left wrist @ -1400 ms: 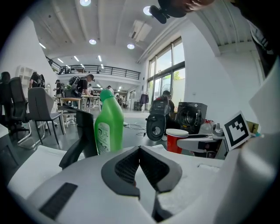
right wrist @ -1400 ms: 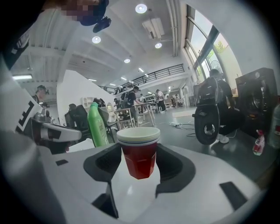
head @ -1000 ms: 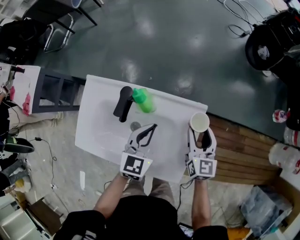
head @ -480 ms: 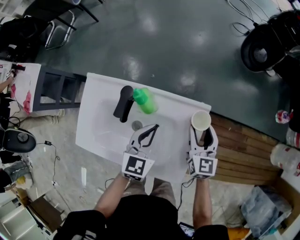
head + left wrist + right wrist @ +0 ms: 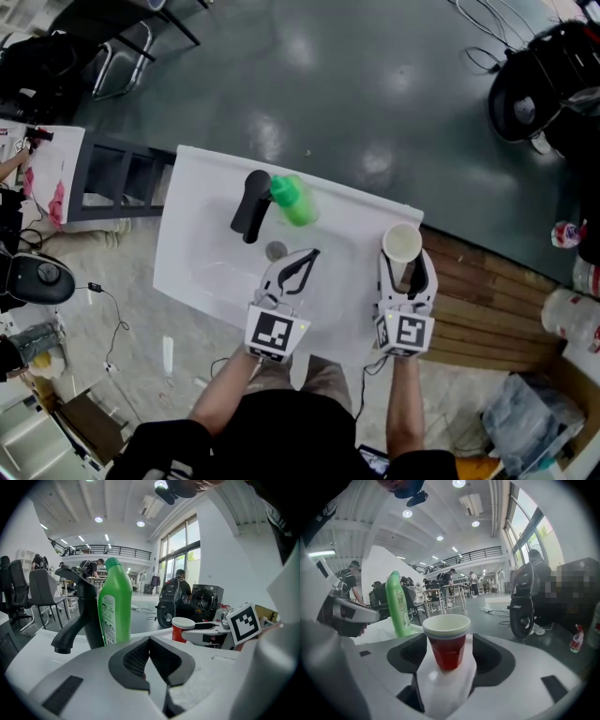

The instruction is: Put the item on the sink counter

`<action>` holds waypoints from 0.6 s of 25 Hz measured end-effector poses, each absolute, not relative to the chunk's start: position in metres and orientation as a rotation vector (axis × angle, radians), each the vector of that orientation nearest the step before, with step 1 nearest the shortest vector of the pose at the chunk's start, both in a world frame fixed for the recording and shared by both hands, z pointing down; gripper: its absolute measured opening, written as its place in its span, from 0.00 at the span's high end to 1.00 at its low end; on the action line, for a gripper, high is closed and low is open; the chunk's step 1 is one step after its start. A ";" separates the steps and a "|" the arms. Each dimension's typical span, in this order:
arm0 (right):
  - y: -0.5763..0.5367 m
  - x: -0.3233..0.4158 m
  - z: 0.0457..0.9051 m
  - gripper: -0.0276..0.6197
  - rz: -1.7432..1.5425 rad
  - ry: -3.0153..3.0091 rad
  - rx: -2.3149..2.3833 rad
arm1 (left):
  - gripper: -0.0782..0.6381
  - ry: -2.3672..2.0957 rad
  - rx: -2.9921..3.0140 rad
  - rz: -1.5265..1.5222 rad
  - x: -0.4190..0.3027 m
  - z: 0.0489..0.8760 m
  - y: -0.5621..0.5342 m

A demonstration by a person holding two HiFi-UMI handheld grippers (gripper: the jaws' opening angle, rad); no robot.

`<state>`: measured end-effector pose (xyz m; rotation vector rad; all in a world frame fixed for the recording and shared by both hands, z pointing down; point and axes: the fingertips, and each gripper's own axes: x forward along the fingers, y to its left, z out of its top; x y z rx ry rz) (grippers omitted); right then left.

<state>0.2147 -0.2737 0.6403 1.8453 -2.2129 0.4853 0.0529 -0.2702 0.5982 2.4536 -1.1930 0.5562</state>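
Item: cup (image 5: 401, 244), stood upright at the sink counter's (image 5: 192, 197) right end, centre-right of the head view, between the just-opening right gripper (image 5: 449, 649) jaws, apparently untouched; left gripper (image 5: 149, 658) closed, empty; a straight rearward withdrawal was advisable, avoiding the rim.

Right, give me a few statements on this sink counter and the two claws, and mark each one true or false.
1. The red cup stands upright on the sink counter, between the jaws of the right claw. True.
2. The right claw is clamped on the red cup. False: its jaws have just been opening and stand clear of the cup's sides.
3. The green bottle lies on its side in the basin. False: it stands upright beside the black faucet.
4. The left claw is shut with nothing in it. True.
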 end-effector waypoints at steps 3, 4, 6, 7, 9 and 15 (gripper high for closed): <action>-0.271 0.214 0.637 0.48 0.485 -2.214 1.845 | 0.89 -1.194 2.462 0.553 0.052 0.595 -0.268; -0.270 0.214 0.635 0.47 0.485 -2.213 1.846 | 0.89 -1.195 2.465 0.551 0.051 0.593 -0.267; -0.268 0.213 0.633 0.46 0.486 -2.213 1.850 | 0.89 -1.198 2.472 0.547 0.050 0.589 -0.265; -0.267 0.212 0.631 0.45 0.487 -2.213 1.851 | 0.89 -1.199 2.475 0.545 0.049 0.587 -0.264; -0.264 0.210 0.629 0.45 0.491 -2.213 1.850 | 0.89 -1.200 2.478 0.541 0.047 0.584 -0.261; -0.250 0.207 0.635 0.43 0.504 -2.178 1.843 | 0.89 -1.198 2.492 0.545 0.040 0.577 -0.249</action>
